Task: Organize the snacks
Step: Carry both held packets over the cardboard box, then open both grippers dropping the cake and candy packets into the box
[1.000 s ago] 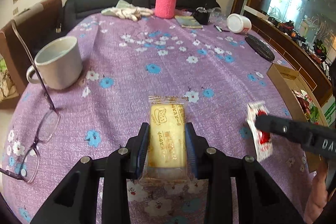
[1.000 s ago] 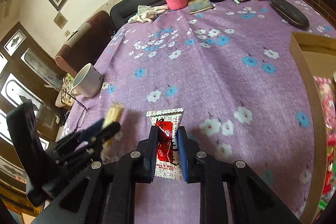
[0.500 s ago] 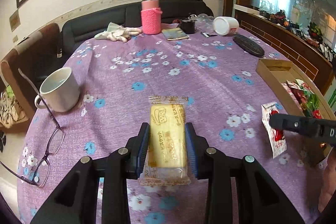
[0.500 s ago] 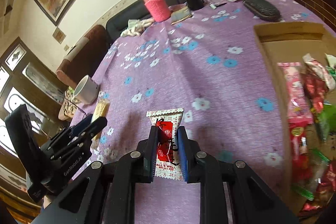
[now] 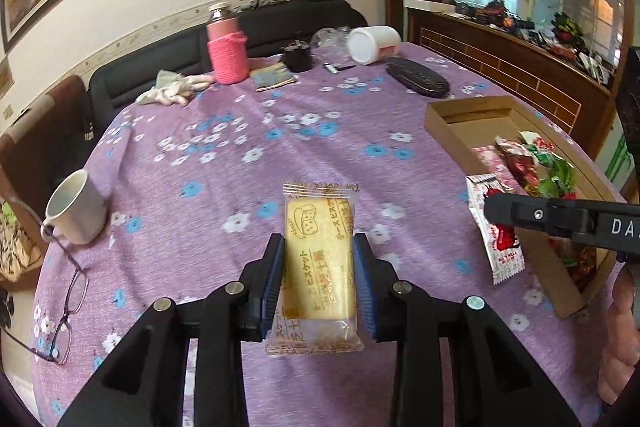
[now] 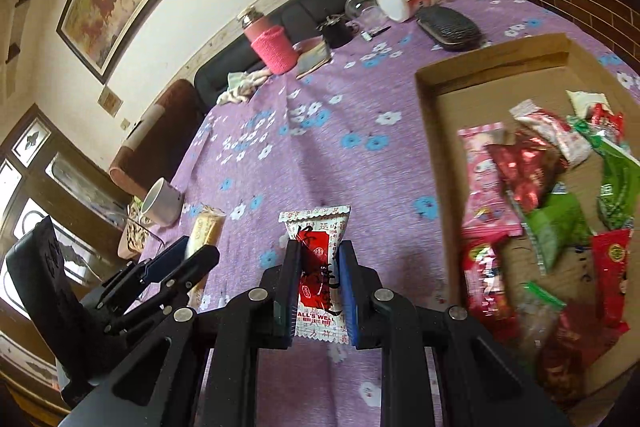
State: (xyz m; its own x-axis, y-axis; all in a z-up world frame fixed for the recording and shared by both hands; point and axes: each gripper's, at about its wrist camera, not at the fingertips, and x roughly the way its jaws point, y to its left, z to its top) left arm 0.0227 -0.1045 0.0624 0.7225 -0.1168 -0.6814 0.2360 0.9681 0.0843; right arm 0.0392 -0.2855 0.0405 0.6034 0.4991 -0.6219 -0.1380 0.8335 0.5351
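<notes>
My left gripper (image 5: 319, 243) is shut on a yellow biscuit packet (image 5: 318, 251), held above the purple flowered tablecloth (image 5: 240, 155). In the right wrist view my right gripper (image 6: 319, 251) is shut on a small red-and-white candy packet (image 6: 316, 239), just left of the cardboard box (image 6: 492, 75). The box holds several pink, red and green snack packets (image 6: 532, 183). From the left wrist view the right gripper (image 5: 490, 211) with its candy packet (image 5: 500, 247) hangs at the near left wall of the box (image 5: 468, 111). The left gripper (image 6: 200, 251) and biscuit packet (image 6: 205, 229) show at lower left of the right wrist view.
A white mug (image 5: 78, 213) and eyeglasses (image 5: 60, 311) lie at the table's left edge. At the far side stand a pink-sleeved flask (image 5: 226, 51), a cloth (image 5: 172, 89), a small book (image 5: 274, 77), a tipped white jar (image 5: 372, 43) and a black case (image 5: 418, 79). A person's hand (image 5: 620, 339) shows at right.
Both grippers have carried their packets to the right across the table, toward the cardboard box. The box and its snacks now fill the right of both views. Both grips are unchanged.
</notes>
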